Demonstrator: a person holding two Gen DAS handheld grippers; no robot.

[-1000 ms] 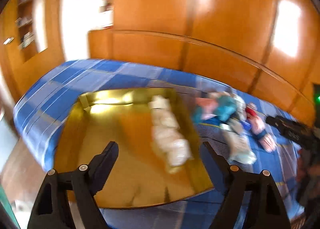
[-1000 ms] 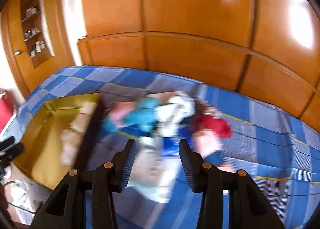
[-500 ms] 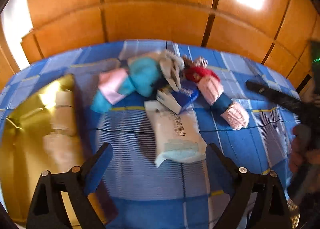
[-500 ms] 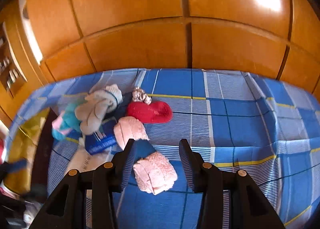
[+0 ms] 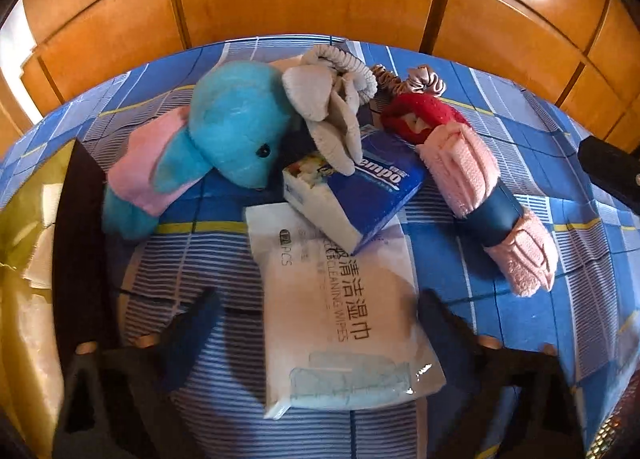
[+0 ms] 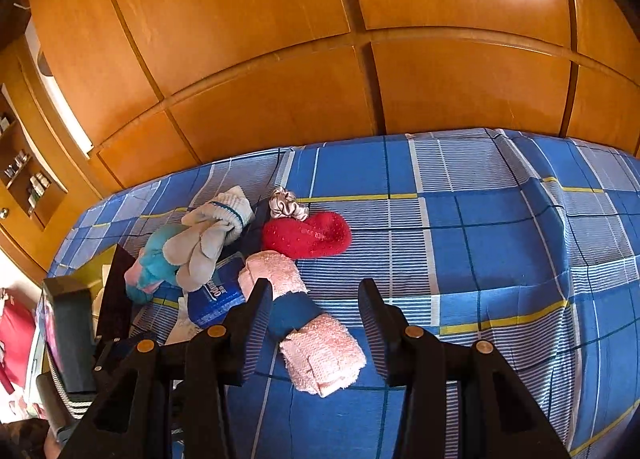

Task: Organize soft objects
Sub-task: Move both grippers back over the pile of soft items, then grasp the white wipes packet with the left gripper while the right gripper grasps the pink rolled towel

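Left hand-held gripper [image 5: 316,311] is closing around the wipes pack [image 5: 340,315] on the bed [image 5: 520,147], not pinching yet. The tissue box [image 5: 352,195] leans on the pack, so lifting could tip it. Right hand-held gripper [image 6: 316,299] hangs part-open over the pink towel roll [image 6: 316,343], empty.

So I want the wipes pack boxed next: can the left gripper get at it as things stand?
Probably yes. The left gripper has its closing jaws either side of the wipes pack, nothing above its near end. Only the blue tissue pack leans on its far end and may slide off when lifted.
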